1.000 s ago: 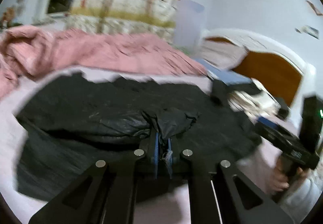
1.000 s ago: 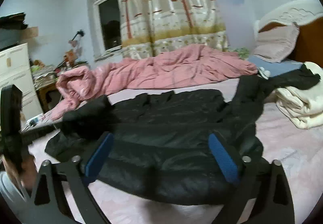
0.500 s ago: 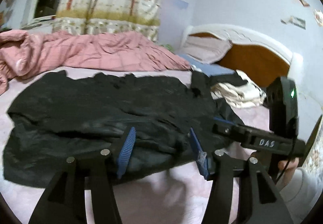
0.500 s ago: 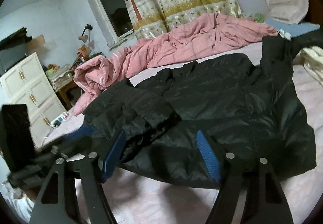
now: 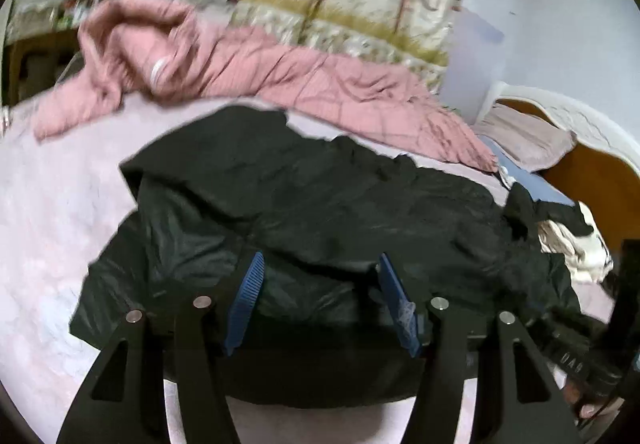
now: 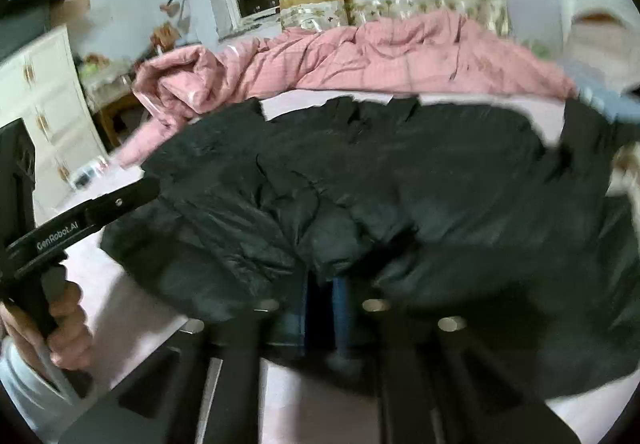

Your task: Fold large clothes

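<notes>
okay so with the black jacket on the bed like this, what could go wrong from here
The right gripper pinches only a small bunch of the jacket, so the slick fabric may slip out when lifted. The left gripper is open, holding nothing, so a one-sided pull could drag the jacket crooked toward the pink quilt.

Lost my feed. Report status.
Left gripper open above black jacket. Right gripper shut on jacket hem. Pink quilt behind, clear.

Black jacket (image 5: 320,204), pink quilt (image 5: 280,76), pale pink sheet (image 5: 48,224).
</notes>
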